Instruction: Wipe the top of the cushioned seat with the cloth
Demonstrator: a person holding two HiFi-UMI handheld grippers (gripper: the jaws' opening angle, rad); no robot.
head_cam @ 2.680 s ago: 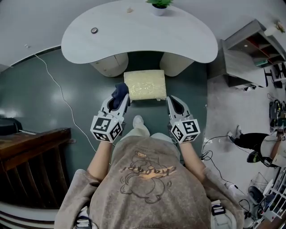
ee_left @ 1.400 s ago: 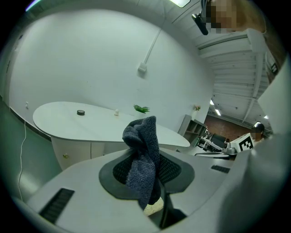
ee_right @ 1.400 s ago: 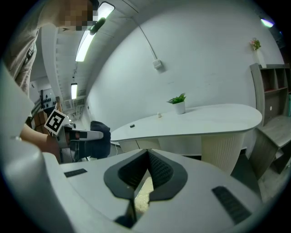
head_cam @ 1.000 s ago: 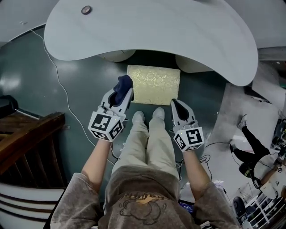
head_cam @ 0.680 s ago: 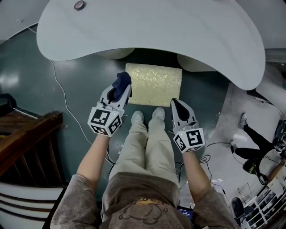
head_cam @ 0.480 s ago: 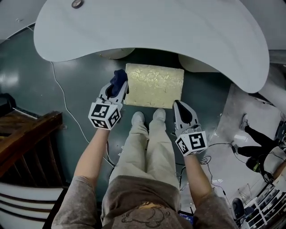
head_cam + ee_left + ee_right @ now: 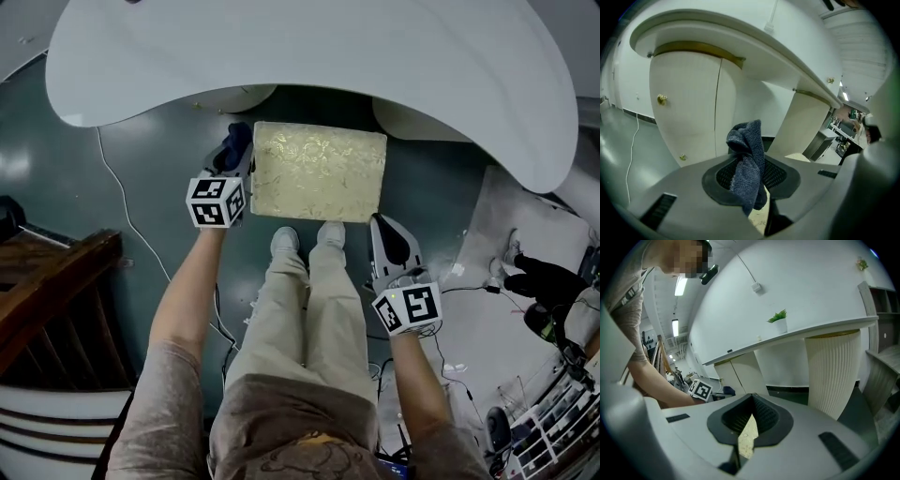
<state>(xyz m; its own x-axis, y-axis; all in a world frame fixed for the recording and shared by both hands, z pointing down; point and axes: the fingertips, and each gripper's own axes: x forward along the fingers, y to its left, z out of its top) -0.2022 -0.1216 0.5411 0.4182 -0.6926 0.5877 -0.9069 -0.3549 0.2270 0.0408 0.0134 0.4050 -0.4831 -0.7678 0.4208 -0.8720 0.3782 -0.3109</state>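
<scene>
The cushioned seat point(image 7: 319, 171), a pale yellow patterned rectangle, stands on the floor under the desk's front edge, just beyond my shoes. My left gripper point(image 7: 233, 150) is beside the seat's left edge near its far corner, shut on a dark blue cloth point(image 7: 238, 138). The cloth point(image 7: 747, 154) bunches up and hangs over the left gripper point(image 7: 751, 174). My right gripper point(image 7: 383, 225) is near the seat's front right corner, a little short of it, shut with nothing in it. A sliver of the seat point(image 7: 748, 437) shows through the right gripper point(image 7: 751, 412).
A curved white desk point(image 7: 309, 56) overhangs the seat's far side, on pale rounded cabinets point(image 7: 689, 108). A dark wooden piece point(image 7: 52, 300) is at left, and a thin cable point(image 7: 122, 216) runs across the green floor. A potted plant point(image 7: 779, 323) sits on the desk.
My left gripper has moved forward with the cloth, from the seat's near left corner to its far left side. The right gripper has stayed near the front right corner.
</scene>
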